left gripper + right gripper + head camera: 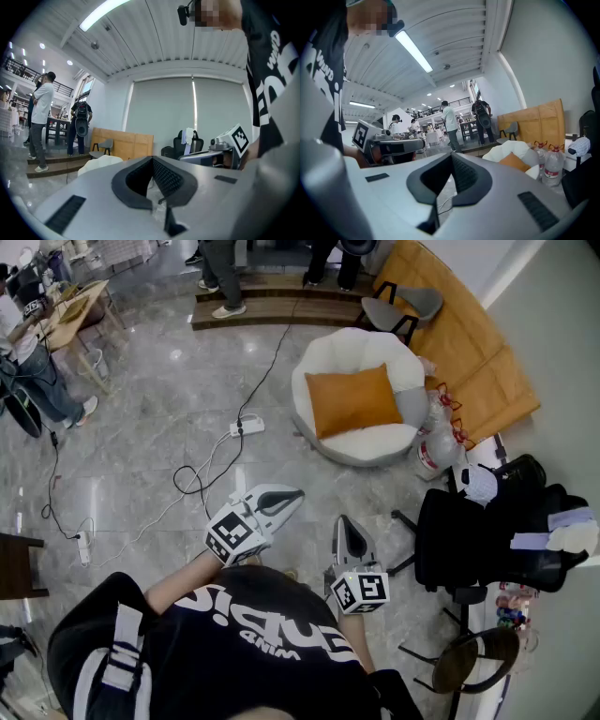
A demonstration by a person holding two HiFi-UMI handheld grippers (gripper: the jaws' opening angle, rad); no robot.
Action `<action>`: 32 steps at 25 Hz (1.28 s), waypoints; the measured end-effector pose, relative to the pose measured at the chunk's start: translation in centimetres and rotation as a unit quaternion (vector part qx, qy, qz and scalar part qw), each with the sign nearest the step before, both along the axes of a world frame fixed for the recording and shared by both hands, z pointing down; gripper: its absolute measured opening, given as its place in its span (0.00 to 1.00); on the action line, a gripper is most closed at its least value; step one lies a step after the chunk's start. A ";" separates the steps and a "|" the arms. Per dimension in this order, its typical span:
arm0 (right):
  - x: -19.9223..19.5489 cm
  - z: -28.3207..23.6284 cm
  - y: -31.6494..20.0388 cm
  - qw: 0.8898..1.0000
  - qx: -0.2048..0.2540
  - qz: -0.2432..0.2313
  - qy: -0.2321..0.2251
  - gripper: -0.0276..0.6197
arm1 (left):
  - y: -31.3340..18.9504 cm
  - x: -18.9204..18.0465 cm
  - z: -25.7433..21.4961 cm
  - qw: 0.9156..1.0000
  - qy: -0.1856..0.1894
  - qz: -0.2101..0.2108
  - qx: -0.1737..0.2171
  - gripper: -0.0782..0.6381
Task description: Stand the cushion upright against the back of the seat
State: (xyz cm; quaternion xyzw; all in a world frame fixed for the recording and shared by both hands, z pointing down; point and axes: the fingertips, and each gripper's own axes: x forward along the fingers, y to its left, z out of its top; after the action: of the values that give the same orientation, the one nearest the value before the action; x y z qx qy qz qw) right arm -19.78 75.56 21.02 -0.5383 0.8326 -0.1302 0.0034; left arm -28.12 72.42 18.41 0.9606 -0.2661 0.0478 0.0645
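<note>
Now | left tool (296, 492), right tool (343, 520) — both pressed together | cushion (353, 400) on seat (349, 345) | power strip (247, 427), bottles (435, 444) near seat.

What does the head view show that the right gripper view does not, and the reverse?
Head view only: the power strip on the floor. Right gripper view only: the ceiling light. Both: the orange cushion lying on the white seat, and the bottles beside it.
</note>
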 end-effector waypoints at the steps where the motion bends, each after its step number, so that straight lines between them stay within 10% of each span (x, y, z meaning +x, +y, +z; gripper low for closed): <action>1: 0.0 0.1 0.1 1.000 0.000 -0.001 0.000 0.07 | 0.0 0.0 0.3 1.000 0.001 0.000 0.004 0.12; 32: -2.2 1.7 -0.2 0.997 -0.031 0.063 0.008 0.07 | -2.3 -4.2 1.4 0.999 0.013 0.027 -0.021 0.12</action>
State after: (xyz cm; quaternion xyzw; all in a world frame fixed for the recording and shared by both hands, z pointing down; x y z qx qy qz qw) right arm -22.01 75.34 22.75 -0.5906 0.7926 -0.1509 -0.0117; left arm -32.34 70.07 19.77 0.9663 -0.2383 0.0430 0.0871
